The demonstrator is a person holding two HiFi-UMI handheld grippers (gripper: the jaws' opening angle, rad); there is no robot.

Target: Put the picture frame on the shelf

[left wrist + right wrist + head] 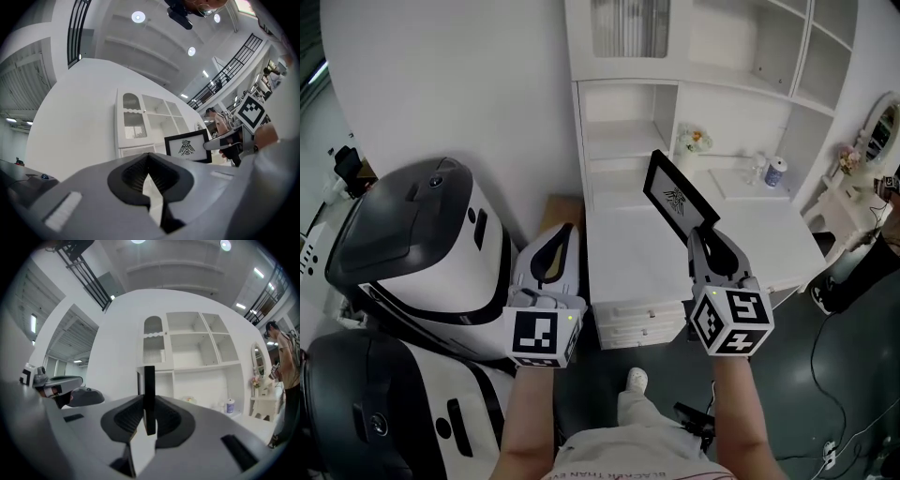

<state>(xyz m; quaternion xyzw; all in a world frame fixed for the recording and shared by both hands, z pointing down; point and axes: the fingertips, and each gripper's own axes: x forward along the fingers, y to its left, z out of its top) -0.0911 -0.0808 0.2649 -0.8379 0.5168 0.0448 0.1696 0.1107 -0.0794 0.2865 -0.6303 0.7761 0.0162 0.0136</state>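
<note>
The picture frame [678, 199] is black with a white mat and a dark bird emblem. It is held tilted above the white desk top [647, 267] in front of the white shelf unit [628, 131]. My right gripper [709, 236] is shut on its lower edge. In the right gripper view the frame [149, 380] shows edge-on as a black bar between the jaws. In the left gripper view the frame [187, 146] faces the camera. My left gripper [553, 251] hangs to the left of the desk, shut and holding nothing.
Two large black-and-white machines [422, 234] fill the left side. On the desk's back stand a small flower pot [695, 142] and a bottle [776, 172]. Drawers [639, 324] front the desk. A vanity mirror [883, 127] is at far right; a person [287, 359] stands there.
</note>
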